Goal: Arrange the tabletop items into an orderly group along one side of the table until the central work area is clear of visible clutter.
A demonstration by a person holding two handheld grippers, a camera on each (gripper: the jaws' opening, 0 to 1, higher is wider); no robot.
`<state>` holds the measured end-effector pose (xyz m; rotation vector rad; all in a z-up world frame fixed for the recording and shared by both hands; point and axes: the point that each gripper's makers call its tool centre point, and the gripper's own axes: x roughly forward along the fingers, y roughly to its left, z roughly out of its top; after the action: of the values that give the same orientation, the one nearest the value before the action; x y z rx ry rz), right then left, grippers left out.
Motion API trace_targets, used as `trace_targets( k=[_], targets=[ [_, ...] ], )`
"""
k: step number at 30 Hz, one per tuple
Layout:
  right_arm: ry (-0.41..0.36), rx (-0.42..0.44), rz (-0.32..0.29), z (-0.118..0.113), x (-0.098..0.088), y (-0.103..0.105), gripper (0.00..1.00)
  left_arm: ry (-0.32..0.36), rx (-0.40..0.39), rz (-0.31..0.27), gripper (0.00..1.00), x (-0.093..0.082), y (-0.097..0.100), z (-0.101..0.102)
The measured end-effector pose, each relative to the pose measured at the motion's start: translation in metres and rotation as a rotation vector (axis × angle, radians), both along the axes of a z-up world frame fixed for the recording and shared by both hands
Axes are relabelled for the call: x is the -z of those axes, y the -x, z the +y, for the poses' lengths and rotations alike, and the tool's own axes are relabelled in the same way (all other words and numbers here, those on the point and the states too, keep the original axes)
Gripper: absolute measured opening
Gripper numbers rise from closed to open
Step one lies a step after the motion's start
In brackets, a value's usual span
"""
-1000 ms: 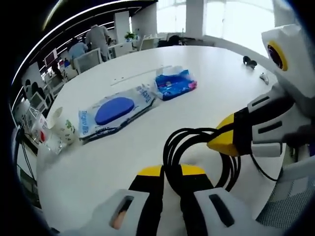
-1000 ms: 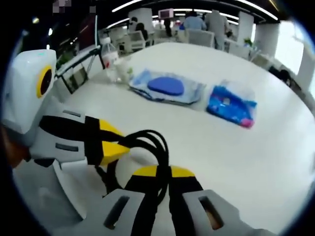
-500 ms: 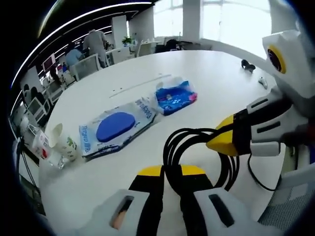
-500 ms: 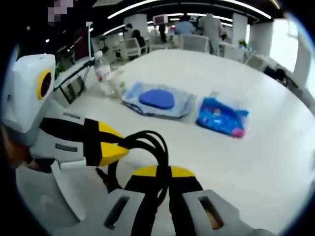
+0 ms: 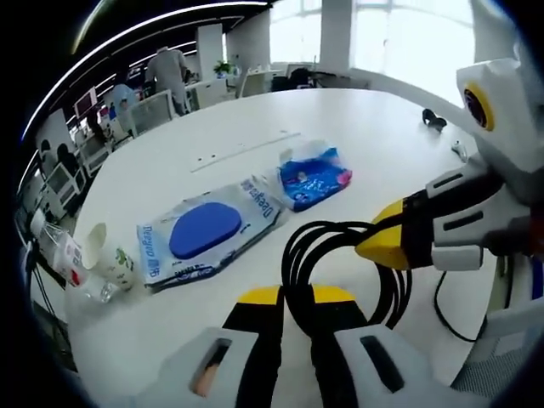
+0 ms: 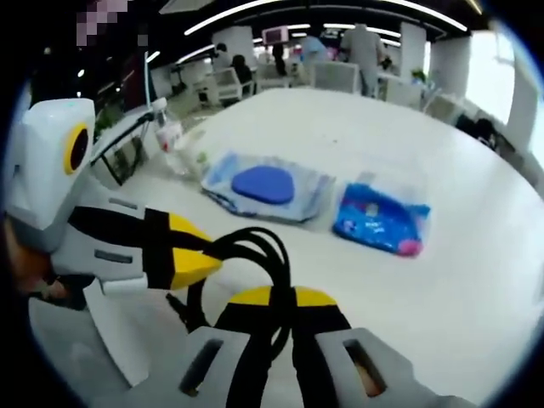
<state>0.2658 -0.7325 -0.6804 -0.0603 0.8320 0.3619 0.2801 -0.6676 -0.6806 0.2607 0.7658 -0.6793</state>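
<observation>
1. Two grippers clamped on one black cable coil [image 5: 340, 255]: left gripper [image 5: 295, 299] pinching its near loop, right gripper [image 5: 384, 242] biting it from the side; coil lifted above the white table [image 5: 357, 127].
2. Ahead, well apart: clear pouch with blue pad [image 5: 204, 229], long axis slanting across the table, blue wipes pack [image 5: 314, 172] just beside it. Neither hand clearly nearer.
3. Left gripper view adds paper cup [image 5: 109, 249] and small dark items [image 5: 433, 119] at the far edge; right gripper view adds water bottle [image 6: 170, 136], left gripper [image 6: 200, 259] closed on the cable.

Print on the blue packet [image 5: 315, 175] beside the clear pouch [image 5: 206, 231] was too small to read. The black cable [image 5: 340, 255] ran out of sight behind the right gripper [image 5: 382, 242].
</observation>
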Motion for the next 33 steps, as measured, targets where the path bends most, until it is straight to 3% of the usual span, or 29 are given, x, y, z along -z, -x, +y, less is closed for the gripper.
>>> trace_targets(
  k=[10, 33],
  targets=[
    [-0.009, 0.010, 0.019, 0.000, 0.002, -0.022, 0.03, 0.005, -0.003, 0.019, 0.08, 0.002, -0.020, 0.001],
    [0.003, 0.027, 0.094, 0.000, 0.040, -0.031, 0.03, -0.012, -0.006, 0.095, 0.08, 0.045, -0.031, 0.000]
  ],
)
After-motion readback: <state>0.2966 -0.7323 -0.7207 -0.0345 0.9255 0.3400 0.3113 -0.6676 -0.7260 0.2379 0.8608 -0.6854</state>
